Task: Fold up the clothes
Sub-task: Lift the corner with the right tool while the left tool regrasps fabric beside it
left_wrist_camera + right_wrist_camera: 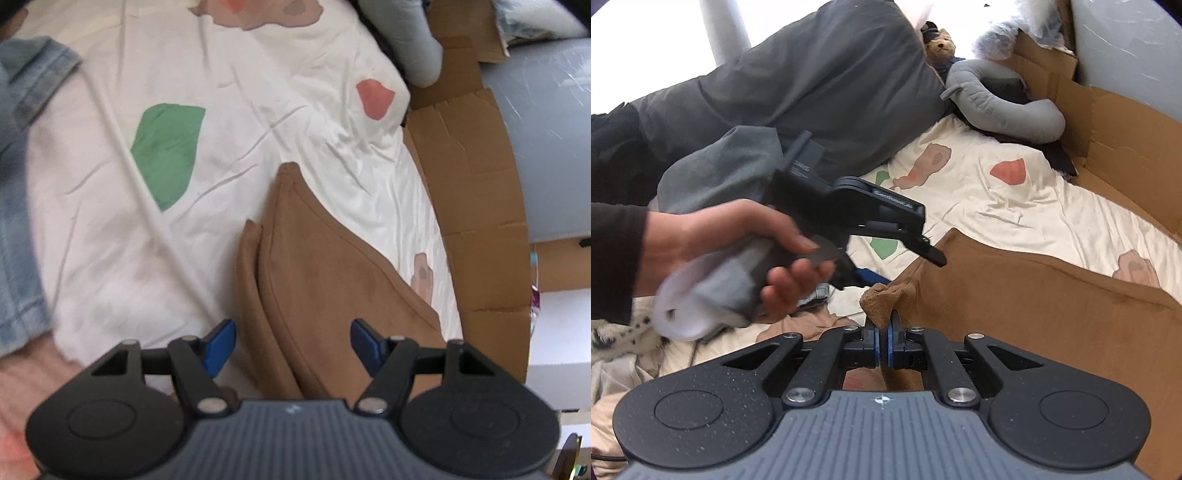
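A: Status, left to right?

B: Far left in the left wrist view: a denim garment [16, 192] at the frame edge, blurred, not in play. Then the bed sheet [110, 258], white with green and coral patches. Brown garment [332, 280] lies on it right of center, close to the near edge, a folded layer showing along its left side.

A: Left gripper?

B: Left gripper [293, 345] spread wide, nothing between the blue pads [221, 343]. It hangs just above the near part of the brown garment. My read: positioned to take a second edge or corner.

A: Right?

B: Right gripper [882, 349] is clamped on a bunched corner of the brown garment; cloth pokes up between the pads. The rest of the cloth runs off to the right over the sheet. Likely an anchor grip so the corner can be carried across for a fold.

A: Where's the left one from that side?

B: Right wrist view shows the left hand [746, 254] on the handle, tool tipped down toward the cloth, just beyond the pinched corner. Blurred.

A: Clutter?

B: Grey pillow [820, 81] far left, teddy bear [940, 46] and a grey plush toy [1004, 101] at the far end, cardboard [1115, 147] along the right side of the bed. All well apart from the garment.

A: Readable text?

B: White lettering on the left gripper's body, too blurred to read. A small mark on each gripper's base plate. Nothing else.
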A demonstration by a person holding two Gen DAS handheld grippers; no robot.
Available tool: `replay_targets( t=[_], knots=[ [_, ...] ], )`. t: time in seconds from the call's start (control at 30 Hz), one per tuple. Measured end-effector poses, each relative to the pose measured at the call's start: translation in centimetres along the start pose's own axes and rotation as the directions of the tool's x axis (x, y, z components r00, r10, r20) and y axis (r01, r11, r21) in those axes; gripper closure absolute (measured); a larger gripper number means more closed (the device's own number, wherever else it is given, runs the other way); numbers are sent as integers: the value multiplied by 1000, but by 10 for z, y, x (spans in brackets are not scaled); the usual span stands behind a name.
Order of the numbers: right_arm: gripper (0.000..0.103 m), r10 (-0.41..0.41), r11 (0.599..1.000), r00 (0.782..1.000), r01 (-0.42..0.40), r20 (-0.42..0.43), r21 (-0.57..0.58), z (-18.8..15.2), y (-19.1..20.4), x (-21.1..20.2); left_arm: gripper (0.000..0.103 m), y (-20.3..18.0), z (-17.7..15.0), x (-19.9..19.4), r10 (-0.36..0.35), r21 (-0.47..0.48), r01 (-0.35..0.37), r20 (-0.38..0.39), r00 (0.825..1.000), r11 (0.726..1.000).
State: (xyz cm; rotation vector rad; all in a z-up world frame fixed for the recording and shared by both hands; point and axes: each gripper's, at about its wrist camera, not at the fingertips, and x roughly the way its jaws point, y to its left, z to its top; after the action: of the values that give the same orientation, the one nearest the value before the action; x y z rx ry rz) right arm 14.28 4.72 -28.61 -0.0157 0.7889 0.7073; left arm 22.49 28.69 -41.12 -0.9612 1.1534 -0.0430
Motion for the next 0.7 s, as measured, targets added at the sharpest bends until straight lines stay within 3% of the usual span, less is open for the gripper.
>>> replay_targets(
  t=[0.1, 0.2, 0.23, 0.33, 0.7],
  knots=[
    [101, 3, 1000, 1000, -3, 1, 28, -1, -3, 0, 34, 2, 8, 12, 43, 1, -43, -10, 999, 999],
    [101, 4, 1000, 1000, -4, -7, 21, 2, -5, 0, 45, 3, 14, 21, 56, 4, -55, -29, 998, 998],
    [101, 5, 1000, 1000, -4, -9, 21, 3, -5, 0, 52, 3, 15, 23, 50, 3, -50, -31, 998, 999],
    [101, 13, 999, 1000, -12, -20, 39, 5, -8, -2, 88, 2, 18, 29, 69, 0, -69, -52, 996, 998],
    [102, 83, 993, 975, -98, -206, -61, 33, -29, -6, 93, -29, 23, 10, 68, 12, -68, -27, 997, 998]
  ],
)
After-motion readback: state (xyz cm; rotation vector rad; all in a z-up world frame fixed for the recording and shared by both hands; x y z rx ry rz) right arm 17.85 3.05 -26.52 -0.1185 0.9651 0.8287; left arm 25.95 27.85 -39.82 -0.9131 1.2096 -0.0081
